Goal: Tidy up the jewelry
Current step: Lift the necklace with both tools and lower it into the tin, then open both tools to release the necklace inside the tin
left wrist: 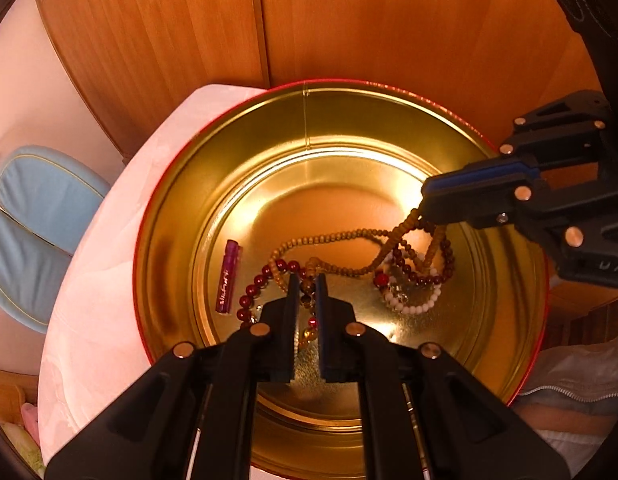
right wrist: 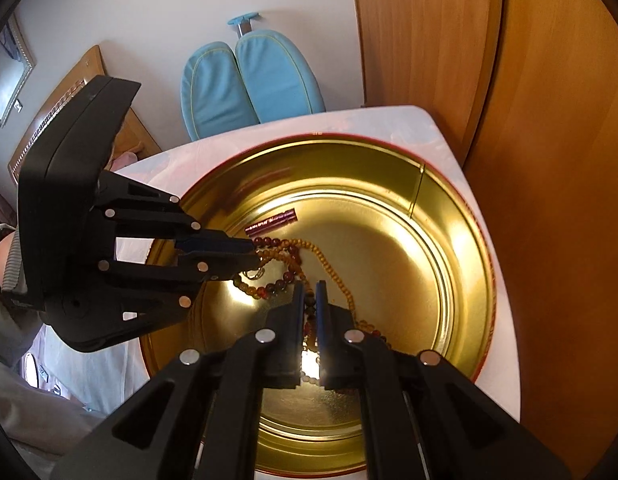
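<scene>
A round gold tin with a red outside stands on the white table. On its floor lie a purple tube, dark red beads, a white bead bracelet and a long tan bead necklace. My left gripper reaches down into the tin, shut with tan and amber beads in its narrow gap. My right gripper enters from the right, shut on the tan necklace, which hangs from its tip in a loop.
The table is small, and the tin covers most of it. A wooden wardrobe stands close behind. A light blue chair is beside the table. A person's zipped garment shows at the lower right.
</scene>
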Demonstrator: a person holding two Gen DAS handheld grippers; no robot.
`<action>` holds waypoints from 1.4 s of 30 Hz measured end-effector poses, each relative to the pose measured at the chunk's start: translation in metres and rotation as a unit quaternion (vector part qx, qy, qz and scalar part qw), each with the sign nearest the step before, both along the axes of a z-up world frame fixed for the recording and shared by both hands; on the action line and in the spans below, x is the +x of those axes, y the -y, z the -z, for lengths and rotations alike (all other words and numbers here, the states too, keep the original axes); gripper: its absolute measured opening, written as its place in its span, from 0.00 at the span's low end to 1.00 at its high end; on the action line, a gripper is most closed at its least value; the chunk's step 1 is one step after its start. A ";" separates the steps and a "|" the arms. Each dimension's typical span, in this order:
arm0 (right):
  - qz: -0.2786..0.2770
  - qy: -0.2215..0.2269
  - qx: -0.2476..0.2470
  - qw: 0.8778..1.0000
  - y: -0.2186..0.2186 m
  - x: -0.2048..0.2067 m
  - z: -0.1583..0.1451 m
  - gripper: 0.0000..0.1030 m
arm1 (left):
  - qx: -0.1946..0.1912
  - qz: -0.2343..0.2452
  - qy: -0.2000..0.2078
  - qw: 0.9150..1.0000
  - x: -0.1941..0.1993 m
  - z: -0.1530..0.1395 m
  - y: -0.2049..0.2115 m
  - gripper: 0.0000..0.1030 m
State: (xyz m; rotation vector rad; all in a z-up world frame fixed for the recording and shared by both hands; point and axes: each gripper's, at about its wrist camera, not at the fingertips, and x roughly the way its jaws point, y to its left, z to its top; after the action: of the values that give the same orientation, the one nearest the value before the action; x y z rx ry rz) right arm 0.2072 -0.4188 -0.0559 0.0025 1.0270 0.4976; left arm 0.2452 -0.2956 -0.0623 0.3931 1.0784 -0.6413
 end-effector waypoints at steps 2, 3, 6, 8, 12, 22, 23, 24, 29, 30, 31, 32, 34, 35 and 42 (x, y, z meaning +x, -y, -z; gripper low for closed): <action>0.000 -0.014 0.000 1.000 -0.003 0.002 0.007 0.06 | 0.002 -0.005 -0.009 1.000 0.001 0.004 0.001 0.08; 0.000 -0.020 -0.001 1.000 -0.004 0.003 0.010 0.06 | 0.004 -0.006 -0.016 1.000 0.000 0.007 0.002 0.08; -0.001 -0.039 -0.002 0.999 -0.007 0.007 0.018 0.06 | 0.019 -0.005 -0.028 0.999 -0.001 0.014 0.007 0.08; -0.002 -0.053 -0.003 0.999 -0.007 0.008 0.024 0.06 | 0.023 -0.006 -0.036 0.999 0.000 0.019 0.009 0.08; -0.004 -0.089 -0.015 0.996 -0.011 0.011 0.038 0.06 | 0.034 -0.007 -0.056 0.998 0.001 0.029 0.011 0.08; -0.003 -0.120 -0.028 0.992 -0.014 0.012 0.055 0.06 | 0.057 -0.002 -0.081 0.995 0.001 0.042 0.021 0.08; -0.004 -0.117 -0.035 0.993 -0.015 0.011 0.055 0.06 | 0.059 -0.001 -0.080 0.995 0.002 0.042 0.023 0.08; -0.005 -0.115 -0.039 0.993 -0.016 0.011 0.055 0.06 | 0.059 0.000 -0.078 0.995 0.002 0.042 0.023 0.08; -0.008 -0.116 -0.036 0.993 -0.015 0.010 0.058 0.06 | 0.057 0.001 -0.074 0.996 0.000 0.038 0.028 0.08; -0.009 -0.116 -0.036 0.993 -0.015 0.010 0.058 0.06 | 0.056 0.001 -0.074 0.996 -0.001 0.038 0.029 0.08; -0.010 -0.117 -0.035 0.993 -0.015 0.010 0.058 0.06 | 0.056 0.000 -0.073 0.996 0.001 0.042 0.028 0.08; -0.010 -0.117 -0.035 0.993 -0.014 0.009 0.057 0.06 | 0.057 0.000 -0.072 0.996 0.000 0.041 0.028 0.08; -0.011 -0.115 -0.036 0.993 -0.014 0.009 0.056 0.06 | 0.057 -0.001 -0.071 0.996 -0.002 0.040 0.028 0.08; -0.012 -0.114 -0.036 0.993 -0.013 0.008 0.056 0.06 | 0.058 -0.002 -0.069 0.996 -0.003 0.038 0.028 0.08; -0.006 -0.046 -0.030 0.998 -0.001 -0.004 0.030 0.68 | 0.066 -0.019 0.010 0.998 -0.009 0.003 0.016 0.73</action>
State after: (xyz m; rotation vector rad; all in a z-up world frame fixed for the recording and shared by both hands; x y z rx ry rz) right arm 0.2030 -0.4183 -0.0863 -0.0339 1.1329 0.4814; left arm 0.2360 -0.3115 -0.0656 0.4908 1.1097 -0.5324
